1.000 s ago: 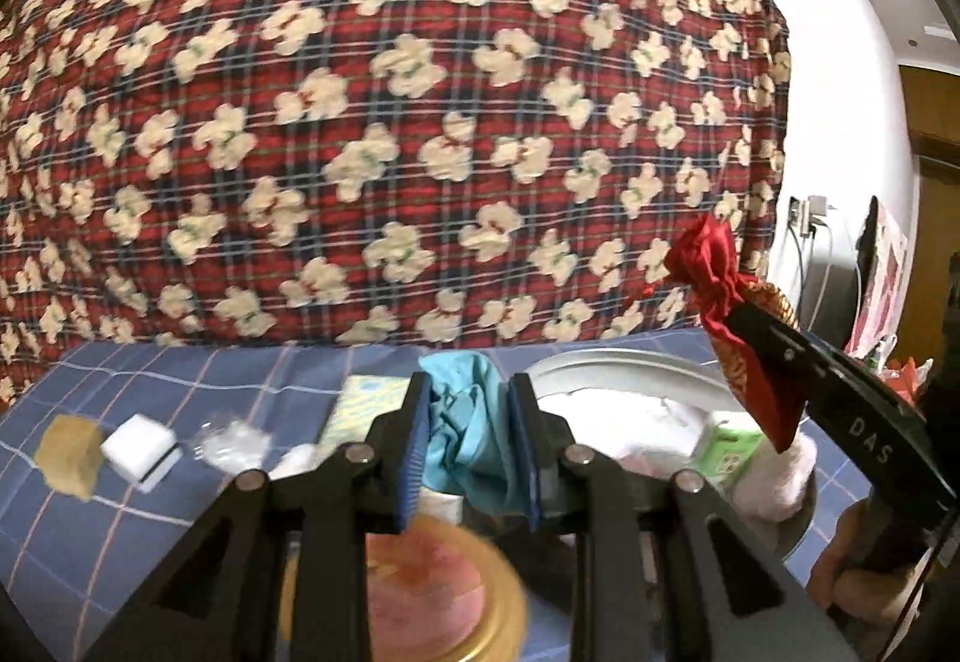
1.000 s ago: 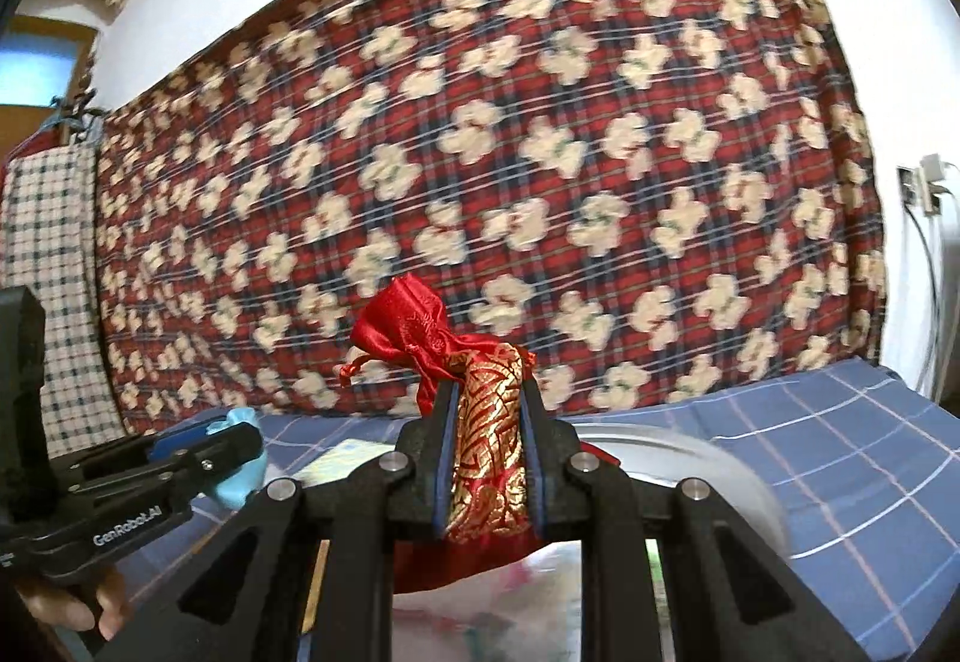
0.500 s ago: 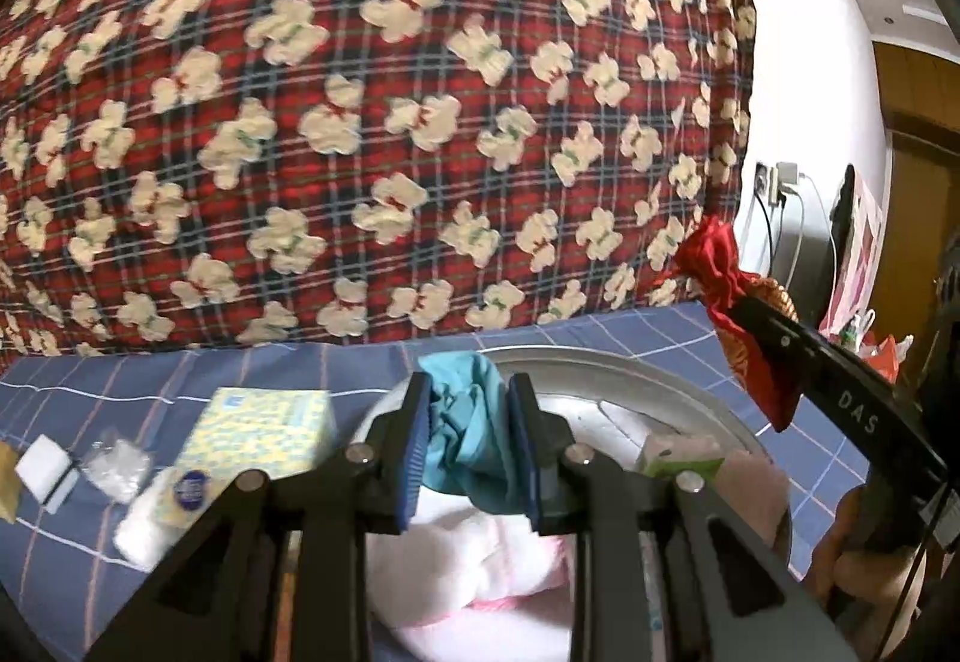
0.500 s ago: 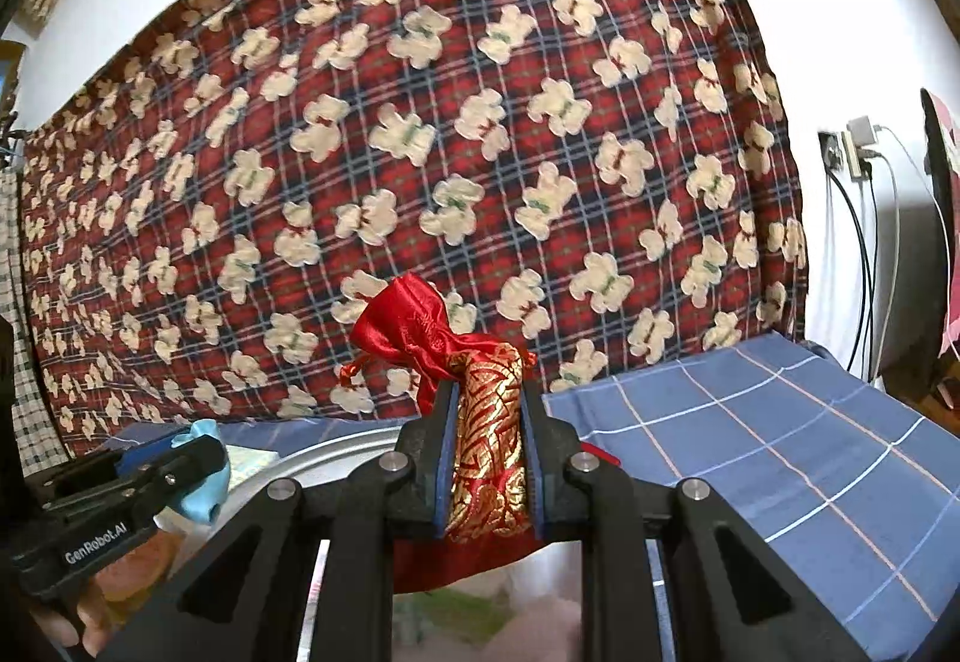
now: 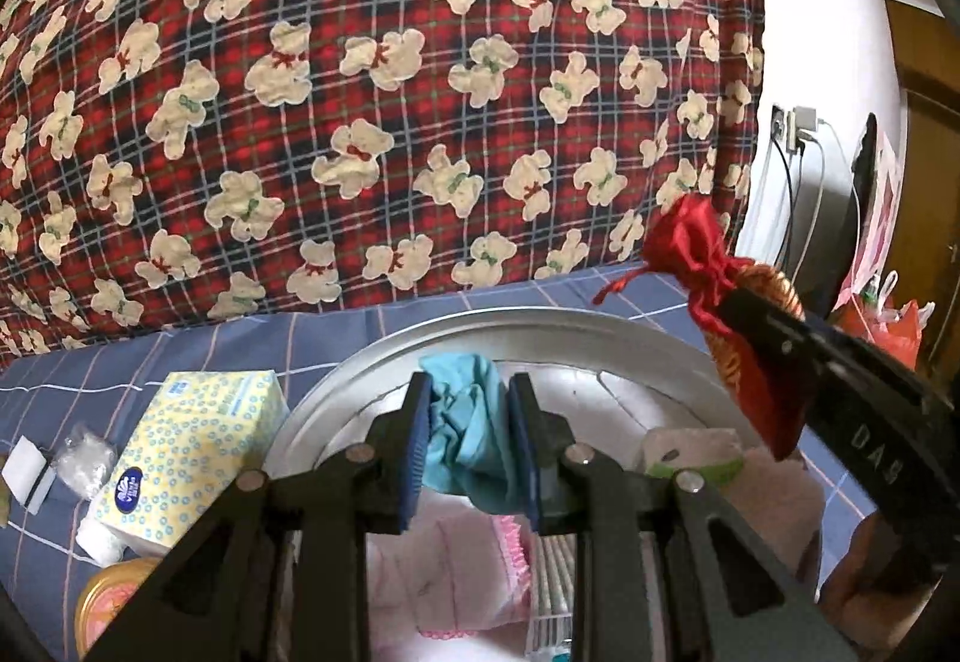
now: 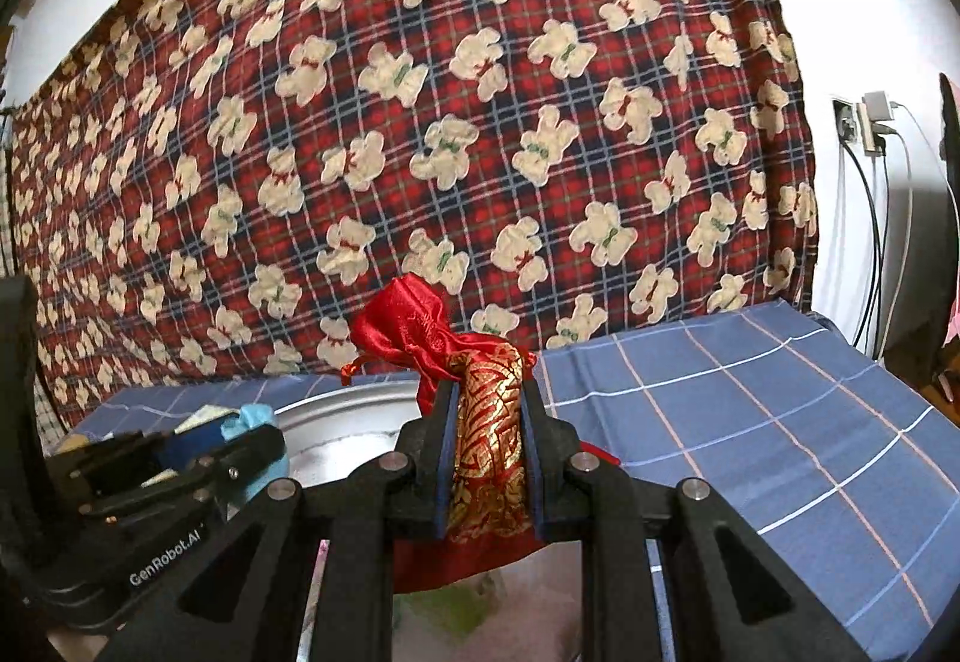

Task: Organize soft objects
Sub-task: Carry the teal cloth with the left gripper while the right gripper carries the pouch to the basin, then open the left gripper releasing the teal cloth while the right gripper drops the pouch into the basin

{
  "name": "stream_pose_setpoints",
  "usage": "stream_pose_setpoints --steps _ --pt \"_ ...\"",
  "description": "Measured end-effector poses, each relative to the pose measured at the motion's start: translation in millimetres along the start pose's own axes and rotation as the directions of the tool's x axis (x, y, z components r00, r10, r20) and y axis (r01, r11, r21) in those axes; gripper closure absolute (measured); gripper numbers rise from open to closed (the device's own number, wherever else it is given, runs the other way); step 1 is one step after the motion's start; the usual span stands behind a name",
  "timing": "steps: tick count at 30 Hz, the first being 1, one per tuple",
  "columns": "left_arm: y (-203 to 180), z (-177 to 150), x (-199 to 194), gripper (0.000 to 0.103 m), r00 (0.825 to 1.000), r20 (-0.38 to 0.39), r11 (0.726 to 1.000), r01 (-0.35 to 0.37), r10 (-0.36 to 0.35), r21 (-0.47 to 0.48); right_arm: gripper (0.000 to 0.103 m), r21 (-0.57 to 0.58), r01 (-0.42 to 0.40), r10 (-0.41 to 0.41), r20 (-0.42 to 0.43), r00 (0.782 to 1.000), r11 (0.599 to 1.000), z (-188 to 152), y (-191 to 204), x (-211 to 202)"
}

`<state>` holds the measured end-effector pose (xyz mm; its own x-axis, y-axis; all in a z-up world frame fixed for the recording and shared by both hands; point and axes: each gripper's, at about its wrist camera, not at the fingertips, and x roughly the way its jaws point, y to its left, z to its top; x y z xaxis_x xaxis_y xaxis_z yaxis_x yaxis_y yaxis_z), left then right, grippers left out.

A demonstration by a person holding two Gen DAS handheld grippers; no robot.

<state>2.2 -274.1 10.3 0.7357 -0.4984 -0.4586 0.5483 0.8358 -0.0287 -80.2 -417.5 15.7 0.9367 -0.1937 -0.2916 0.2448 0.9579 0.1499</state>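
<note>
My left gripper (image 5: 470,425) is shut on a teal cloth (image 5: 465,434) and holds it over a round silver basin (image 5: 540,329). The basin holds a white and pink cloth (image 5: 462,560), a green tissue pack (image 5: 690,452) and a pale pink towel (image 5: 780,488). My right gripper (image 6: 489,422) is shut on a red and gold drawstring pouch (image 6: 486,422), held above the basin's right side; the pouch also shows in the left wrist view (image 5: 720,296). The left gripper with its cloth shows at the left of the right wrist view (image 6: 246,434).
A yellow tissue box (image 5: 192,452), a white block (image 5: 24,473), a clear wrapper (image 5: 81,458) and a gold-rimmed tin (image 5: 114,602) lie left of the basin on the blue checked bedsheet (image 6: 750,422). A red bear-print quilt (image 5: 360,92) rises behind. Cables hang at the right wall (image 6: 876,218).
Both grippers have moved right and forward over the basin with their loads. The tissue box and tin have slid to the left of the left wrist view.
</note>
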Motion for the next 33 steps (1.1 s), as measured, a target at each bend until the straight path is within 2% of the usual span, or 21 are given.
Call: stream_pose_setpoints --steps 8,19,21,24,25,26,27,28,29,33 --pt "-2.3 1.1 4.6 0.079 0.998 -0.034 0.999 -0.043 0.044 0.022 0.082 -0.006 0.008 -0.008 -0.040 0.999 1.000 -3.7 2.0 7.1" --pt "-1.8 1.2 11.2 0.079 0.994 -0.077 0.997 -0.075 0.077 0.021 0.079 -0.008 -0.022 0.022 -0.067 0.998 1.000 -5.5 5.2 13.2" --pt "-0.9 1.4 12.1 0.079 0.993 -0.083 0.997 -0.076 0.078 0.016 0.073 0.009 -0.043 0.043 -0.071 0.997 0.999 -5.0 4.0 13.2" --pt "-1.1 1.2 12.8 0.076 0.992 -0.086 0.996 -0.088 0.089 0.018 0.058 0.022 -0.070 0.071 -0.077 0.994 0.997 -3.7 5.1 12.6" --pt "-1.4 1.2 13.1 0.065 0.992 -0.088 0.995 -0.093 0.094 0.021 0.047 0.021 -0.073 0.075 -0.076 0.994 0.997 -3.1 6.1 11.6" --pt "-1.5 1.5 13.0 0.046 0.991 -0.090 0.995 -0.097 0.099 0.019 0.032 0.023 -0.075 0.076 -0.069 0.995 0.997 -2.5 6.7 10.0" --pt "-1.2 1.8 12.3 0.034 0.991 -0.087 0.995 -0.100 0.101 0.017 0.026 0.025 -0.075 0.076 -0.048 0.996 0.997 -1.8 6.9 5.8" --pt "-0.6 2.1 11.5 0.014 0.991 -0.088 0.995 -0.103 0.104 0.014 0.020 0.025 -0.073 0.074 -0.031 0.997 0.997 -1.1 6.4 3.0" --pt "-0.4 3.2 9.8 0.001 0.991 -0.086 0.995 -0.100 0.100 0.009 0.020 0.025 -0.070 0.070 -0.002 0.998 0.997 0.1 6.2 -2.0" --pt "-0.4 4.3 -5.8 0.000 0.992 -0.002 0.992 -0.123 0.123 -0.011 0.020 0.032 -0.043 0.041 0.048 0.998 0.999 3.2 3.5 -10.7"
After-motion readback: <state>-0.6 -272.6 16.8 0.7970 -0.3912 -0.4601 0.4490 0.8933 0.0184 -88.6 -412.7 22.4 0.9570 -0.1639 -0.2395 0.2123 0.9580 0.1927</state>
